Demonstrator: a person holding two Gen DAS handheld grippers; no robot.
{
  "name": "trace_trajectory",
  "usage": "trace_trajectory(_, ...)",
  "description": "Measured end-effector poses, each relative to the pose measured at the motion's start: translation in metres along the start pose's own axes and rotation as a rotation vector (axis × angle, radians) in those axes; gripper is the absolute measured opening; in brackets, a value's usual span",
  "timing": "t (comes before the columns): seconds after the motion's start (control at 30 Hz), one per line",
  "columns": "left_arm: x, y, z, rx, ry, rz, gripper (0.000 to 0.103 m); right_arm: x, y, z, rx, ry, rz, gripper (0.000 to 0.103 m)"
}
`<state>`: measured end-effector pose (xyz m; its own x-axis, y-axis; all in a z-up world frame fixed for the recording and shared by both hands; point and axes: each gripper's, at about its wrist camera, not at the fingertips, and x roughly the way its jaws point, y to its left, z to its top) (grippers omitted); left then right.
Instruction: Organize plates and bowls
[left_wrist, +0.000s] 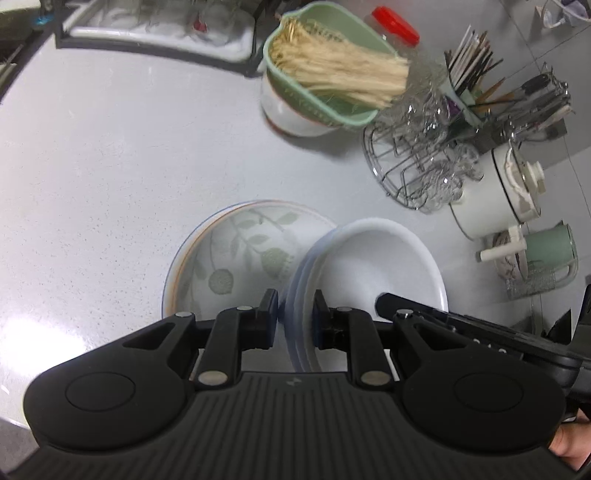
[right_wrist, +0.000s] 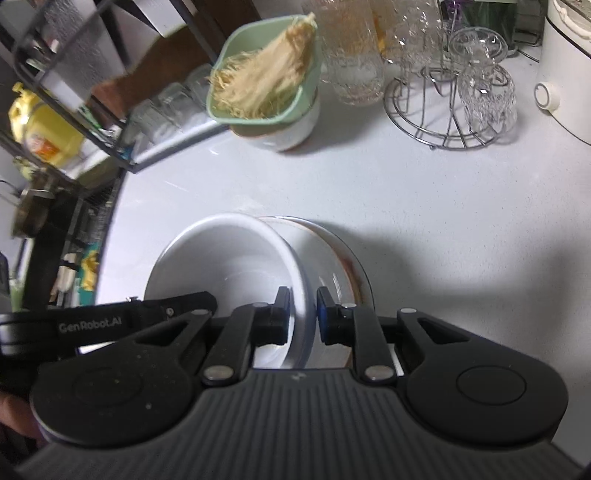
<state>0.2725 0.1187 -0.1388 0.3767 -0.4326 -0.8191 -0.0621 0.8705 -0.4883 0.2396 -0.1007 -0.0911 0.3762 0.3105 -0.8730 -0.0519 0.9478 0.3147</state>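
Observation:
A white bowl is held by both grippers just above the white counter. My left gripper is shut on its left rim. My right gripper is shut on the opposite rim of the same bowl. The right gripper's body shows in the left wrist view, the left one's in the right wrist view. A plate with a green leaf pattern lies on the counter beside and partly under the bowl. In the right wrist view the plate shows behind the bowl.
A green strainer of pale noodles sits on a white bowl at the back. A wire rack with glasses, a white pot, a green mug and a utensil holder stand at right. A dish rack is at back left.

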Motion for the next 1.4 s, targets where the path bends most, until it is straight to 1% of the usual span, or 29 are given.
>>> trace_trajectory(0.1, 0.010, 0.008, 0.001, 0.039, 0.022, -0.006, 0.021, 0.009, 0.004, 0.001, 0.027, 0.000, -0.039, 0.019)
trace_trajectory(0.27, 0.024, 0.021, 0.002, 0.053, 0.056, 0.000, 0.021, 0.025, 0.005, -0.004, 0.072, 0.020, -0.067, 0.019)
trace_trajectory(0.33, 0.028, 0.024, 0.001, 0.066, 0.060, 0.005, 0.021, 0.029, 0.006, -0.007, 0.061, 0.020, -0.073, 0.019)
trace_trajectory(0.43, 0.030, 0.029, -0.001, 0.061, 0.055, 0.002, 0.021, 0.030, 0.001, -0.012, 0.081, 0.023, -0.066, 0.019)
trace_trajectory(0.5, 0.029, 0.031, -0.002, 0.047, 0.055, 0.002, 0.022, 0.029, 0.002, -0.015, 0.062, 0.013, -0.059, 0.019)
trace_trajectory(0.57, 0.028, 0.030, -0.004, 0.060, 0.051, 0.008, 0.023, 0.028, 0.003, -0.016, 0.031, 0.002, -0.056, 0.019)
trace_trajectory(0.67, 0.021, 0.027, -0.007, 0.081, 0.039, 0.036, 0.031, 0.023, 0.004, -0.016, 0.010, -0.014, -0.036, 0.020)
trace_trajectory(0.7, 0.017, 0.026, -0.008, 0.087, 0.028, 0.047, 0.038, 0.020, 0.004, -0.016, 0.003, -0.023, -0.033, 0.026)
trace_trajectory(0.73, 0.012, 0.026, -0.009, 0.088, 0.014, 0.056, 0.044, 0.015, 0.005, -0.017, -0.004, -0.035, -0.030, 0.036)
trace_trajectory(0.77, 0.004, 0.025, -0.011, 0.095, -0.001, 0.053, 0.045, 0.009, 0.006, -0.017, -0.011, -0.050, -0.027, 0.040)
trace_trajectory(0.83, -0.012, 0.018, -0.016, 0.140, -0.035, 0.048, 0.049, -0.005, 0.007, -0.020, -0.033, -0.087, -0.019, 0.047)
trace_trajectory(0.9, -0.030, 0.010, -0.023, 0.171, -0.071, 0.069, 0.050, -0.019, 0.008, -0.023, -0.048, -0.117, -0.011, 0.048)
trace_trajectory(1.1, -0.084, -0.011, -0.048, 0.173, -0.167, 0.089, 0.050, -0.070, 0.009, -0.040, -0.077, -0.214, 0.012, 0.048)
trace_trajectory(1.17, -0.106, -0.020, -0.059, 0.185, -0.204, 0.099, 0.055, -0.089, 0.010, -0.048, -0.096, -0.252, 0.020, 0.048)
trace_trajectory(1.23, -0.125, -0.029, -0.070, 0.205, -0.239, 0.117, 0.069, -0.108, 0.014, -0.057, -0.116, -0.293, 0.018, 0.048)
trace_trajectory(1.27, -0.134, -0.034, -0.075, 0.214, -0.258, 0.130, 0.072, -0.118, 0.016, -0.062, -0.127, -0.314, 0.018, 0.048)
trace_trajectory(1.3, -0.143, -0.039, -0.082, 0.227, -0.282, 0.140, 0.078, -0.128, 0.017, -0.068, -0.138, -0.337, 0.020, 0.048)
trace_trajectory(1.33, -0.153, -0.043, -0.090, 0.239, -0.305, 0.151, 0.084, -0.137, 0.018, -0.073, -0.148, -0.359, 0.019, 0.051)
trace_trajectory(1.37, -0.164, -0.046, -0.098, 0.249, -0.327, 0.161, 0.087, -0.146, 0.020, -0.079, -0.156, -0.380, 0.016, 0.056)
trace_trajectory(1.4, -0.173, -0.050, -0.105, 0.255, -0.347, 0.170, 0.091, -0.155, 0.020, -0.085, -0.161, -0.404, 0.015, 0.070)
